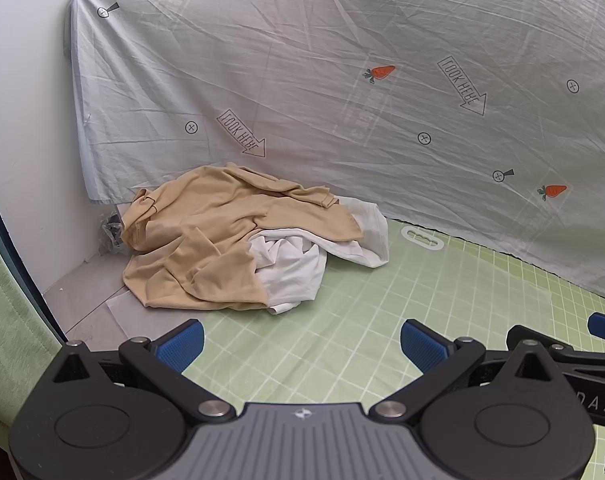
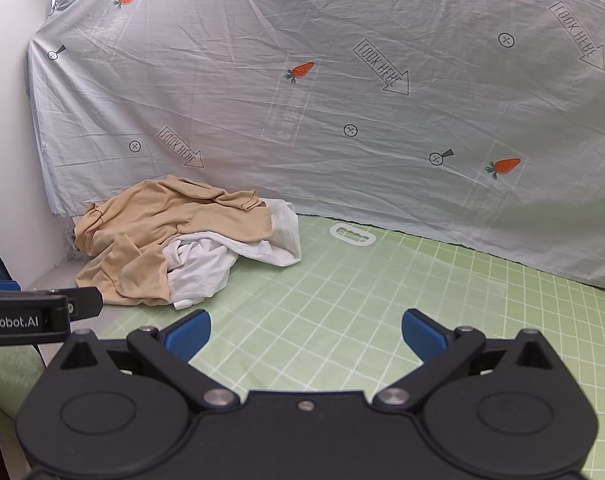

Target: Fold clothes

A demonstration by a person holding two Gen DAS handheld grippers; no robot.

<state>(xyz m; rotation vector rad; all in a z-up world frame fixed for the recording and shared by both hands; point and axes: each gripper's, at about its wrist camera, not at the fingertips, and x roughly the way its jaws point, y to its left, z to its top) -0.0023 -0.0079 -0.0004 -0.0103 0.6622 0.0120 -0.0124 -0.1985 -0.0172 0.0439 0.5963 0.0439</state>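
Note:
A crumpled tan garment (image 1: 206, 236) lies in a heap at the far left of the green grid mat (image 1: 362, 320), partly over a crumpled white garment (image 1: 298, 264). The right wrist view shows the same tan garment (image 2: 142, 232) and white garment (image 2: 222, 256) on the mat (image 2: 342, 300). My left gripper (image 1: 302, 346) is open above the mat, short of the pile, with nothing between its blue pads. My right gripper (image 2: 306, 336) is open too, empty, over bare mat to the right of the pile. Each gripper's body shows at the other view's edge.
A pale sheet (image 1: 342, 80) printed with carrots and arrows hangs behind the mat as a backdrop. A white wall (image 1: 22, 120) stands at the left. A white handle cutout (image 1: 422, 238) marks the mat's far edge. A dark crumpled thing (image 1: 110, 232) lies in the corner behind the pile.

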